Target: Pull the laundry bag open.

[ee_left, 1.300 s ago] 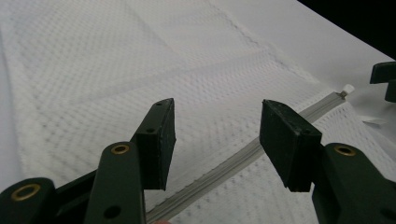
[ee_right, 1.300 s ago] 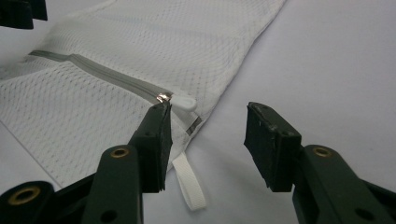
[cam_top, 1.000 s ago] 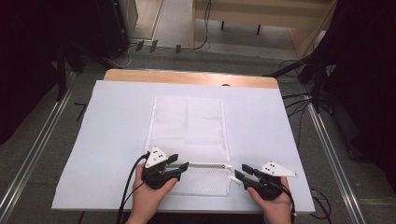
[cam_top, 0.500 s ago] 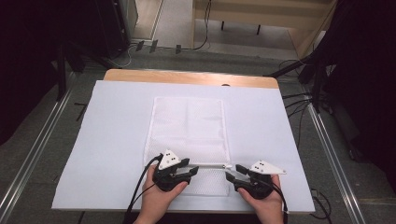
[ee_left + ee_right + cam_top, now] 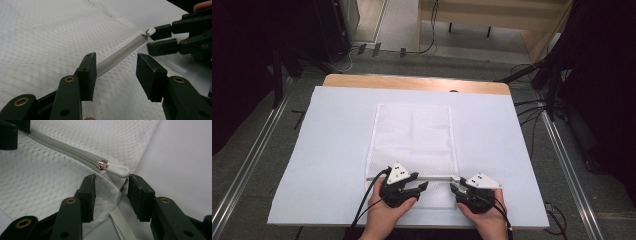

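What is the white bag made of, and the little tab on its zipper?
The white bag looks like soft mesh fabric: a fine net of tiny diamond holes shows all over. The zipper tab seems smooth white plastic or rubber, matte and rounded. Its small slider glints like metal.

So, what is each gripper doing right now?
Left gripper: open, astride the zipper.
Right gripper: jaws just closing; open around the mesh bag corner.

Both claws, left (image 5: 421, 187) and right (image 5: 455, 187), face each other over the mesh bag's (image 5: 414, 135) zipper (image 5: 434, 178).
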A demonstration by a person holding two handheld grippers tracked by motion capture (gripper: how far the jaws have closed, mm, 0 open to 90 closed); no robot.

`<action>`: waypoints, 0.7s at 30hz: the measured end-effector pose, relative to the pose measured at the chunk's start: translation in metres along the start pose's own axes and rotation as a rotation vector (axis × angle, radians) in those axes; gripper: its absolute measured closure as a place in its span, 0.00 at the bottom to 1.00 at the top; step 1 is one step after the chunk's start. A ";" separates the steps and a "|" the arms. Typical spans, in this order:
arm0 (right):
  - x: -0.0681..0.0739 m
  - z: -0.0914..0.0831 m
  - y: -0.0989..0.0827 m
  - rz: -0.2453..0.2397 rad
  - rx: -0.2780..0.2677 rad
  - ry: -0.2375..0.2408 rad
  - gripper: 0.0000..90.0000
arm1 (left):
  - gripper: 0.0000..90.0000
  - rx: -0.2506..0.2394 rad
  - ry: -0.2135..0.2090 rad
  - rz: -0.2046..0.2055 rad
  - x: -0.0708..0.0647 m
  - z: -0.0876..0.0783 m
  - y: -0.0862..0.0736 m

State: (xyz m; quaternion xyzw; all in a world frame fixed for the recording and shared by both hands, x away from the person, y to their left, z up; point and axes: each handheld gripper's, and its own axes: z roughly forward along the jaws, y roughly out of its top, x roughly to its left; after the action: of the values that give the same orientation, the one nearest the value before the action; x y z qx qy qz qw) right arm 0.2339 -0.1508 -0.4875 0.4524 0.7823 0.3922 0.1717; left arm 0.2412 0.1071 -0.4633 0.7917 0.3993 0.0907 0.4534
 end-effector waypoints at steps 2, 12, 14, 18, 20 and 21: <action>0.002 0.000 0.000 -0.012 -0.003 -0.014 0.72 | 0.57 0.013 -0.013 0.004 -0.004 0.004 0.001; -0.002 -0.003 -0.001 0.001 -0.024 0.043 0.98 | 0.60 0.034 -0.054 0.038 -0.035 0.028 0.026; -0.002 -0.005 -0.001 0.003 -0.048 0.064 0.98 | 0.66 0.052 -0.069 0.044 -0.039 0.033 0.031; 0.000 -0.009 0.000 -0.001 -0.084 0.078 0.98 | 0.76 0.070 -0.068 0.031 -0.040 0.039 0.033; 0.002 -0.014 0.001 -0.012 -0.122 0.073 0.98 | 0.84 0.084 -0.052 0.015 -0.036 0.042 0.033; 0.002 -0.016 0.002 -0.008 -0.130 0.074 0.98 | 0.86 0.085 -0.050 0.015 -0.035 0.043 0.033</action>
State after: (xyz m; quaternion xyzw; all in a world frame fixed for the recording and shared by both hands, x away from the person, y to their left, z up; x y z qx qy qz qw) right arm 0.2233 -0.1559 -0.4758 0.4225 0.7627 0.4580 0.1731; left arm 0.2575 0.0454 -0.4544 0.8151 0.3856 0.0572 0.4285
